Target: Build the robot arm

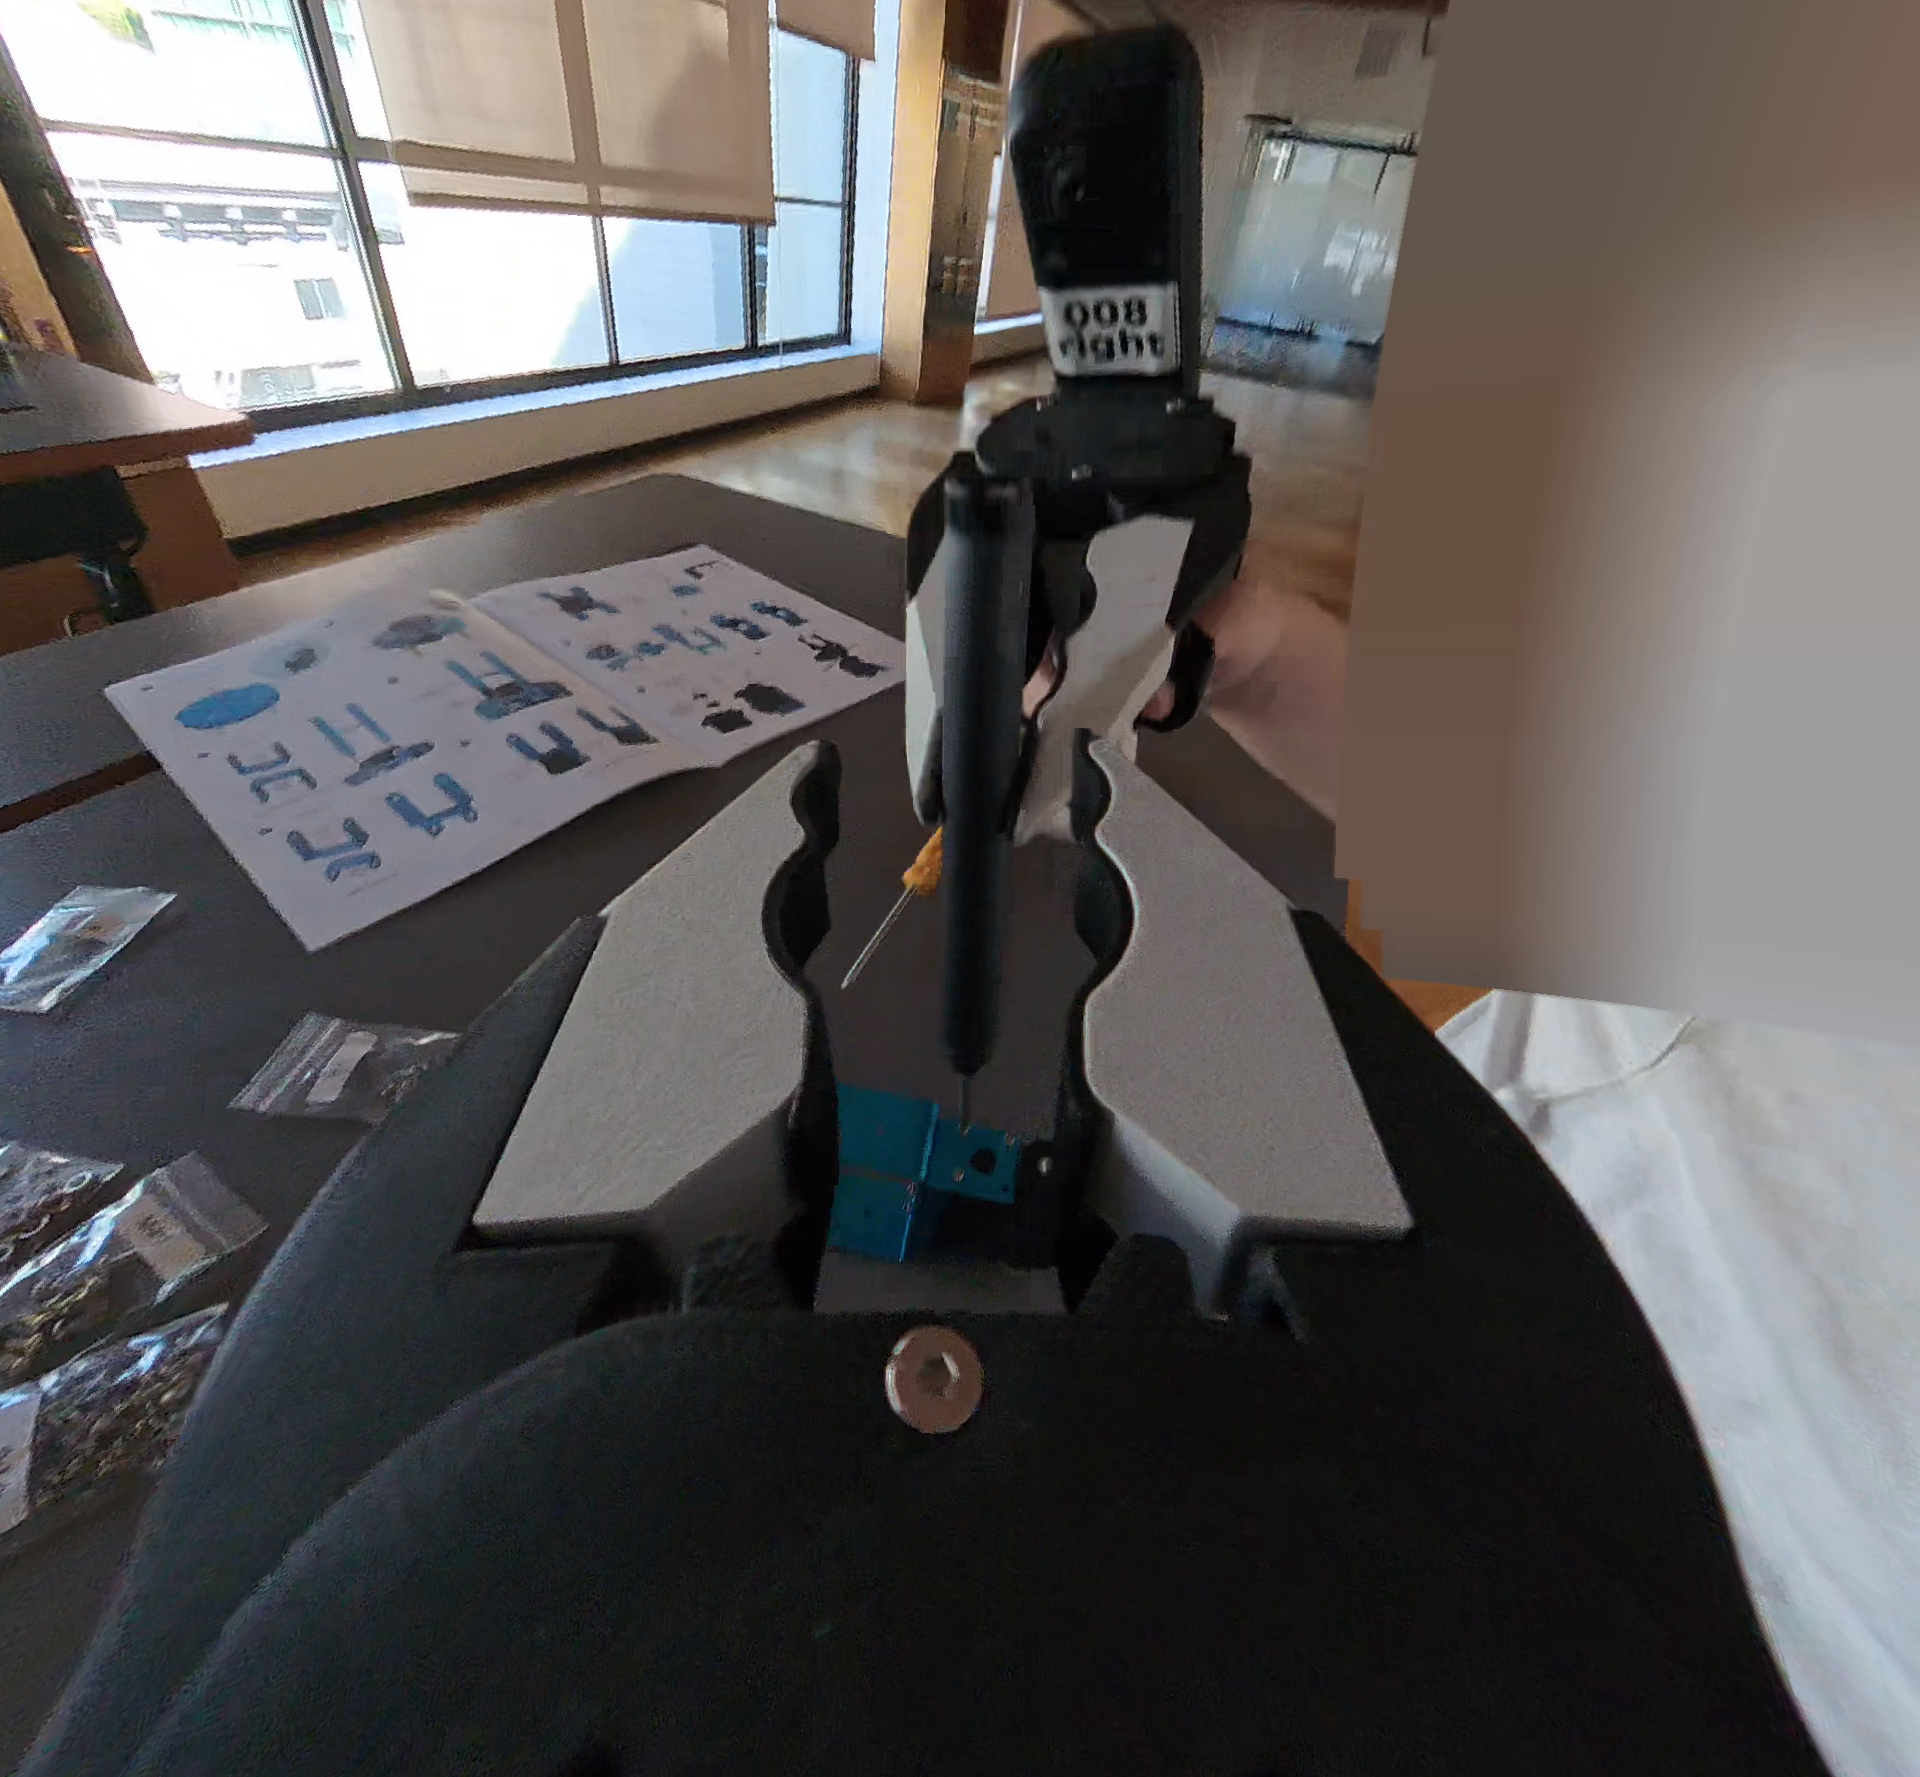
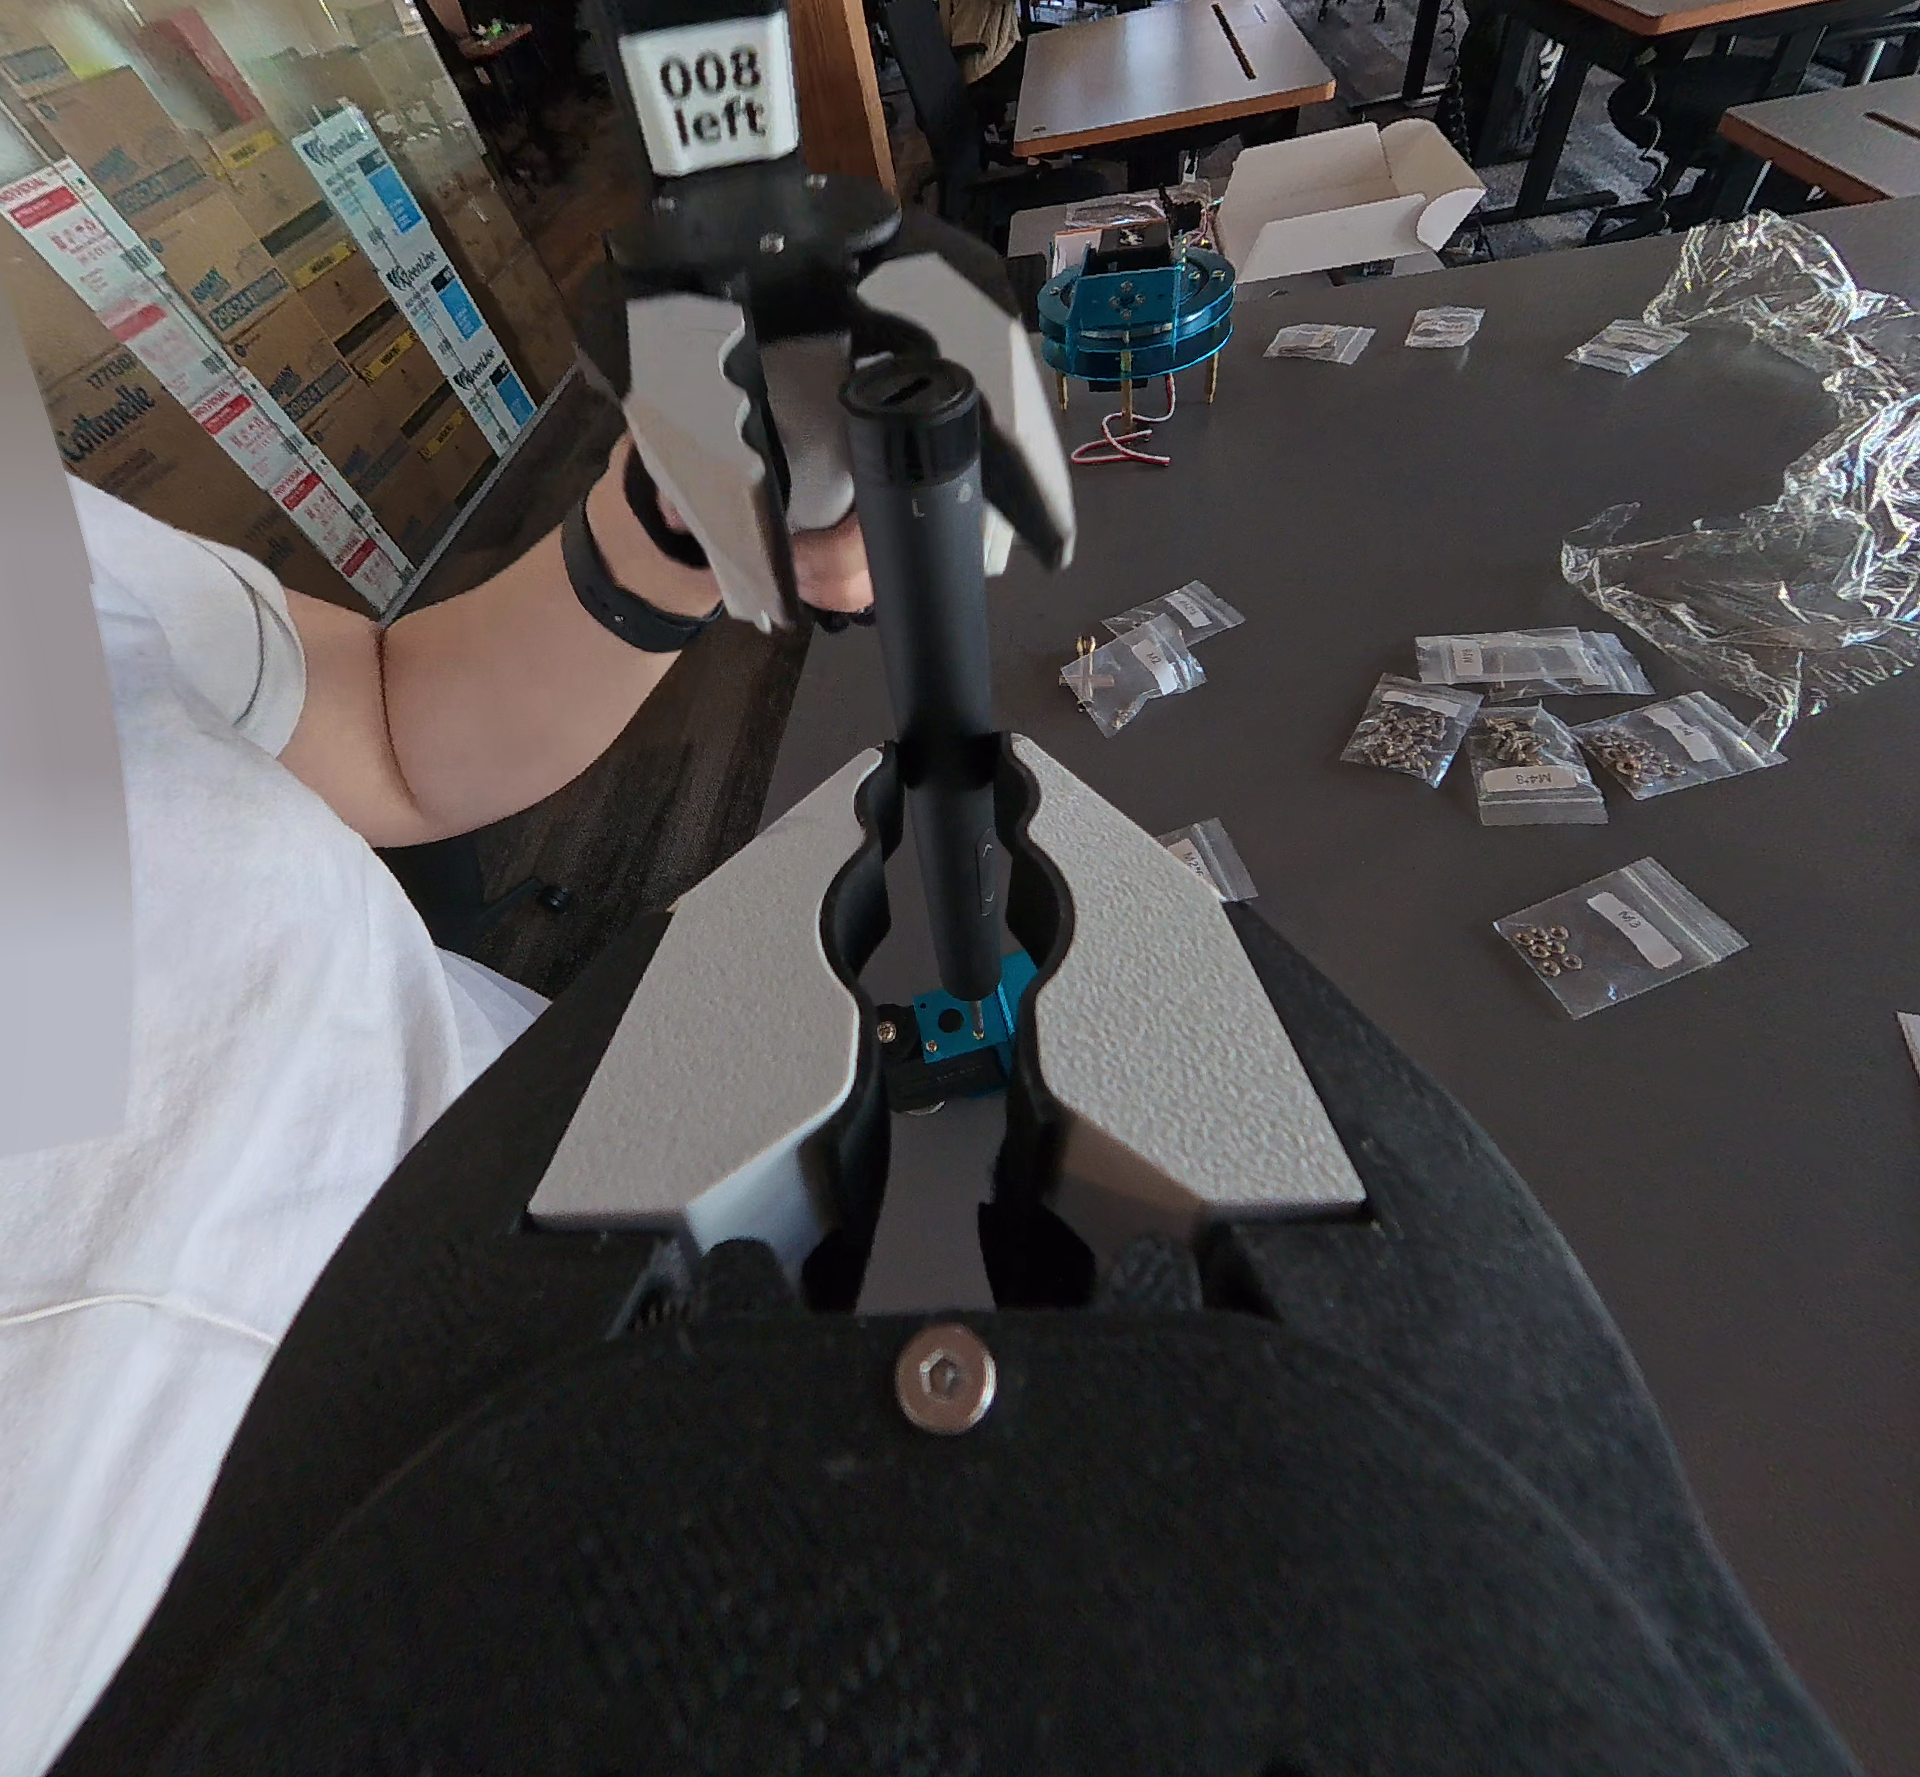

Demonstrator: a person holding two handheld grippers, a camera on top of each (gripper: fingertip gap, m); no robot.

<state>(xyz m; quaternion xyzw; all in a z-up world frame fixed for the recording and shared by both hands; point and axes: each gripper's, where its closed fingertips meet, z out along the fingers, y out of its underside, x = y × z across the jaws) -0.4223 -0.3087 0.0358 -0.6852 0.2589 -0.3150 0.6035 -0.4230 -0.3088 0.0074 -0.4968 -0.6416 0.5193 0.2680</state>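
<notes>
My right gripper [image 2: 951,751] is shut on a dark grey electric screwdriver [image 2: 925,584] and holds it upright around mid-body. Its bit rests on a small blue metal bracket [image 2: 961,1036] with a black part attached, low on the dark table [image 2: 1351,501]. My left gripper [image 1: 956,771] faces the right gripper [image 1: 987,792] with its jaws apart. The screwdriver [image 1: 966,896] and the bracket [image 1: 894,1177] show through its gap. I see nothing gripped in it. A thin pin with an orange collar [image 1: 923,870] sticks out beside the screwdriver. The left gripper [image 2: 909,574] also shows in the right wrist view.
An open instruction booklet [image 1: 499,719] lies on the table's far left. Several small bags of screws [image 2: 1538,751] are scattered on it. A round blue assembly on legs [image 2: 1132,314], a white box [image 2: 1340,189] and crumpled clear plastic [image 2: 1766,501] sit farther back. A white-shirted person [image 2: 208,1000] stands close. Only a small space, under 4 cm, lies between the two pairs of fingers. Between my right fingertips and the small blue metal bracket [image 2: 961,1036] there is roughly 12 cm.
</notes>
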